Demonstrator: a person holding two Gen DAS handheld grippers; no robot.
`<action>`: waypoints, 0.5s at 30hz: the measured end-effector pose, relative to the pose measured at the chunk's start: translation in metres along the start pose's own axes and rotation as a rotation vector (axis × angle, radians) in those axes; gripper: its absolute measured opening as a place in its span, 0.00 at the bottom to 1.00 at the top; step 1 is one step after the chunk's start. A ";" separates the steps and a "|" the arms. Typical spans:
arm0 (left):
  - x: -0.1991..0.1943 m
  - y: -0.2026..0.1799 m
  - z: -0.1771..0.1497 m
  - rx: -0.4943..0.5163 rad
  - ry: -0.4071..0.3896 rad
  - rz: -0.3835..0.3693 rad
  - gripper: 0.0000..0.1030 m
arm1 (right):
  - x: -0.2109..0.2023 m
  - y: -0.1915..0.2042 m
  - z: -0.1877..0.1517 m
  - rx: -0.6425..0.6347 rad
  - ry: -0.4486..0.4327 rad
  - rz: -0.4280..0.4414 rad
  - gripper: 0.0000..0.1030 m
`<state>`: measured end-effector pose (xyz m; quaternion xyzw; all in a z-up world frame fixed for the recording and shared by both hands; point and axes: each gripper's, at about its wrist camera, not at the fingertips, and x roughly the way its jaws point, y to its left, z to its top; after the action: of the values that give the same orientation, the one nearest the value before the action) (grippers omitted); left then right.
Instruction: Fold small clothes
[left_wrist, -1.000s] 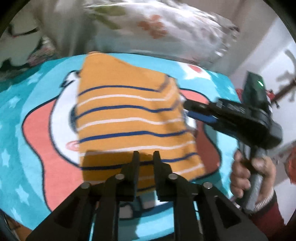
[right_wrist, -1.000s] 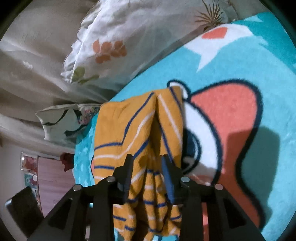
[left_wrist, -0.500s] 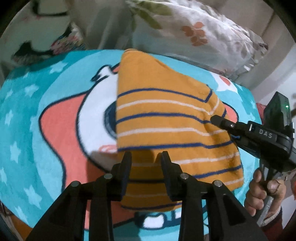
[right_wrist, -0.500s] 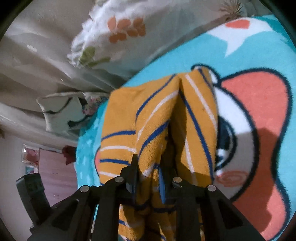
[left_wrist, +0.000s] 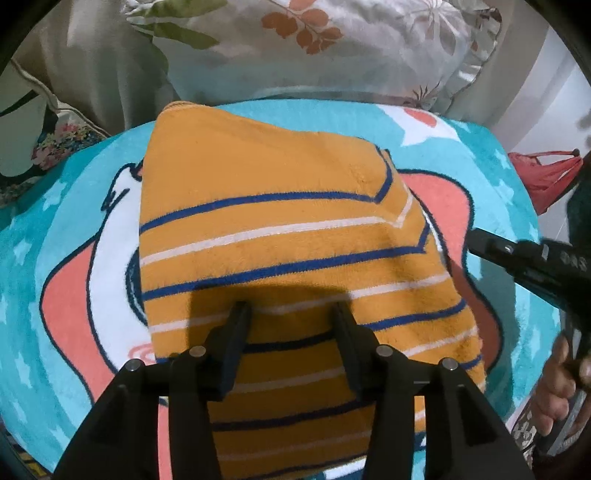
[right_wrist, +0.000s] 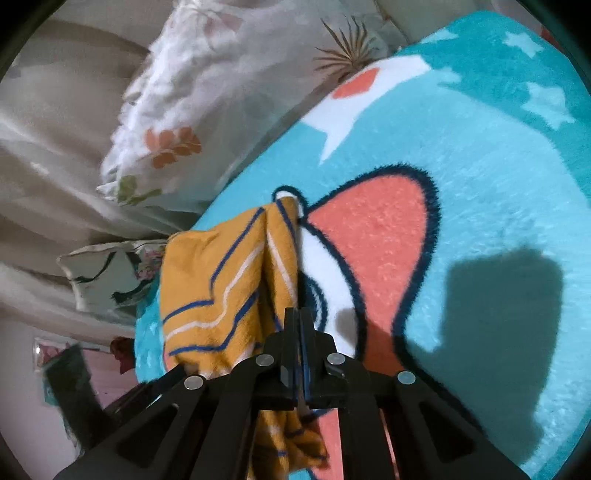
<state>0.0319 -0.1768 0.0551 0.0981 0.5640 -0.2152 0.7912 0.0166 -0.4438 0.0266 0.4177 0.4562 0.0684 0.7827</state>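
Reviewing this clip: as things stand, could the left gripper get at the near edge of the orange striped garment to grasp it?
Probably yes. The left gripper is open over the orange striped garment, with nothing lying between its fingers and the cloth. The right gripper works at the other side edge.

The garment (left_wrist: 280, 236) filling the middle of the left wrist view is mustard orange, crossed by thin navy and white stripes. Beneath it, the blanket (left_wrist: 480, 155) is turquoise with pale stars, a coral shape outlined in navy, and white patches. Along the top of the frame, the pillow (left_wrist: 332, 40) is white with rust-orange and green leaf prints. Both grippers are black.
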 end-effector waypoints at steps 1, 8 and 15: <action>-0.004 0.001 0.003 -0.012 0.006 -0.015 0.43 | -0.005 0.002 -0.003 -0.015 -0.001 0.001 0.04; -0.017 -0.029 0.060 0.033 -0.004 -0.124 0.53 | -0.024 0.015 -0.043 -0.087 0.020 0.086 0.39; 0.050 -0.098 0.113 0.276 0.071 0.028 0.57 | -0.017 0.031 -0.075 -0.177 0.053 0.063 0.42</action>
<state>0.0976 -0.3206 0.0557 0.2215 0.5552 -0.2759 0.7527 -0.0423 -0.3877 0.0426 0.3592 0.4556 0.1439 0.8017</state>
